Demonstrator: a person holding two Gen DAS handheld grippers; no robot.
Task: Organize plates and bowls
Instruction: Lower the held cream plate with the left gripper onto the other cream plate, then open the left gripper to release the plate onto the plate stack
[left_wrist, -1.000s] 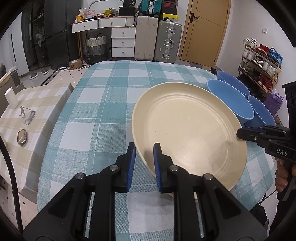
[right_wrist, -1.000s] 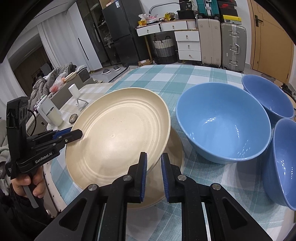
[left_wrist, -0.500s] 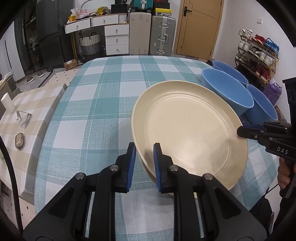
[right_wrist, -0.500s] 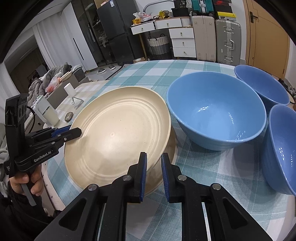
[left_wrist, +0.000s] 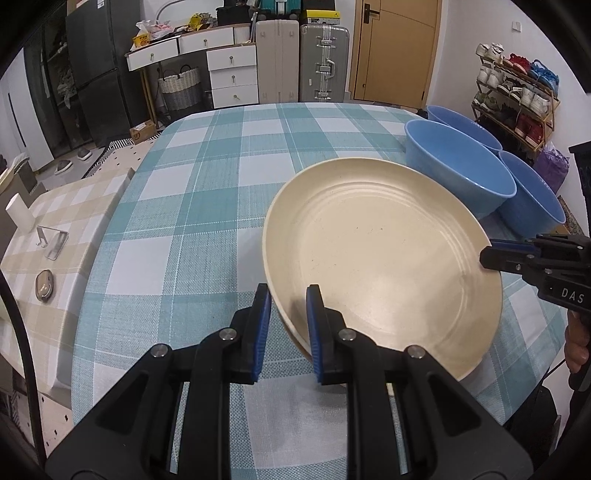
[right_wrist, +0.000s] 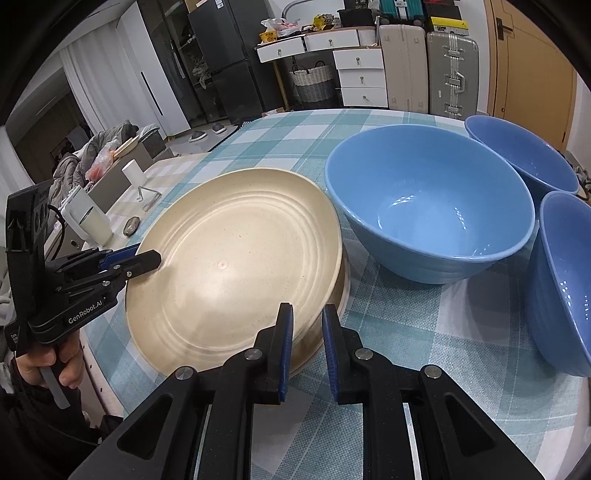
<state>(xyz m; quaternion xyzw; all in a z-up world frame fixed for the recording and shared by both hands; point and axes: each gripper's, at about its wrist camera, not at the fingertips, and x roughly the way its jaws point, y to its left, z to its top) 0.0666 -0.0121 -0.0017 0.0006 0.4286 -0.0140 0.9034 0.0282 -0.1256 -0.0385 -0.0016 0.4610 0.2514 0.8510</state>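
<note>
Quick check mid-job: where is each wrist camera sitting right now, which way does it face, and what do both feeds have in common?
Left wrist: rides behind the left tool, looking down across the checked table; shows the right tool and fingers of its hand.
Right wrist: rides behind the right tool, facing the blue bowls; shows the left tool and its hand.
Shared: the cream plate, gripped at opposite rims, another plate beneath it, and the bowls.

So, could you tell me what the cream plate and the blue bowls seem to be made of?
Cream plate: probably matte speckled ceramic or melamine, given the fine flecks and soft sheen over moulded rings. Blue bowls: glossy glazed ceramic or hard plastic, given the sharp light glints; the look leaves it open.
</note>
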